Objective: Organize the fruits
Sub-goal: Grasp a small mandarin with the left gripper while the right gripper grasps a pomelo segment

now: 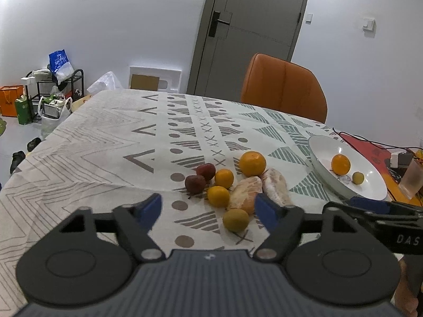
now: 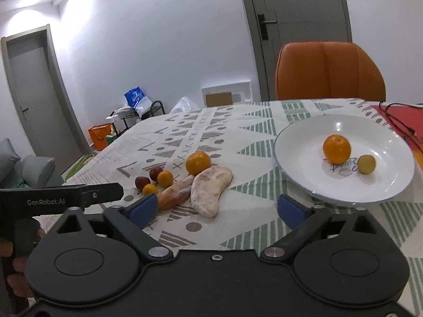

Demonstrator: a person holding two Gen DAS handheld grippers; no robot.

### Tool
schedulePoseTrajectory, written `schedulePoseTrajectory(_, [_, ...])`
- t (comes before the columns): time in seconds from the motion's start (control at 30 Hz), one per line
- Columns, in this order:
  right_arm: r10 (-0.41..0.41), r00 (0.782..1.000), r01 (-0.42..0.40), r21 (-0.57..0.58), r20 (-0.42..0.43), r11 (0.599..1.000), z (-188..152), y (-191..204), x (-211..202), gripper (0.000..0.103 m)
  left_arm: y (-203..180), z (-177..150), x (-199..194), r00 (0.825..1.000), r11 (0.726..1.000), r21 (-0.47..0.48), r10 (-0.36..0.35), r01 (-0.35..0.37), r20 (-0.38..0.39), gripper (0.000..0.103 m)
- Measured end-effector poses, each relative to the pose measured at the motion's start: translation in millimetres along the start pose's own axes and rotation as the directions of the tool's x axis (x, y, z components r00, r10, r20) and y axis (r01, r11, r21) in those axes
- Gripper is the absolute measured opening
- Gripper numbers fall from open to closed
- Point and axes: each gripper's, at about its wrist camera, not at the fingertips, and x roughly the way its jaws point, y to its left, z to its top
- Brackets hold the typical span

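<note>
Left gripper [image 1: 208, 208]: jaws spread, nothing between the blue pads, hovering over the patterned tablecloth [image 1: 105, 142] just short of the loose fruit

Right gripper [image 2: 215, 210]: jaws spread wide and empty, with the tip of a pale pomelo segment [image 2: 210, 189] lying on the cloth between and just beyond the pads

Loose fruit, at 12 o'clock of the left gripper: a yellow-green fruit [image 1: 235, 219] nearest, two small oranges [image 1: 218, 196] behind it, two dark red fruits [image 1: 195, 184] at 11 o'clock, a large orange [image 1: 252, 163] farther back, two peeled pomelo segments at 1 o'clock

White plate [image 2: 296, 142]: at 1 o'clock of the right gripper, holding one orange [image 2: 337, 149] and one small yellow-green fruit [image 2: 366, 164], apart from each other

Step, as judged: approach for the next pick; plate only partly filled, most fruit yet to move

Next move, as judged: left gripper to drop over the near yellow-green fruit and pinch gently, since round fruit may roll; right gripper to straddle the pomelo segment across its narrow width
</note>
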Motion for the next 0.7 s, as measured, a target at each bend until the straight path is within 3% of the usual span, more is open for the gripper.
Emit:
schedulePoseTrajectory(0.5, [0.026,0.997,-0.027,-0.017,-0.078,0.999,1,8,35,0.051,6,5,32,0.997,0.998,-0.019,-0.054,0.053,-0.053,0.032])
schedulePoseTrajectory(0.7, [0.026,0.993,-0.026,-0.003,-0.114,1.0,1,8,51,0.048,8,8,44,0.995,0.997,-0.025,-0.071,0.069,-0.075,0.027])
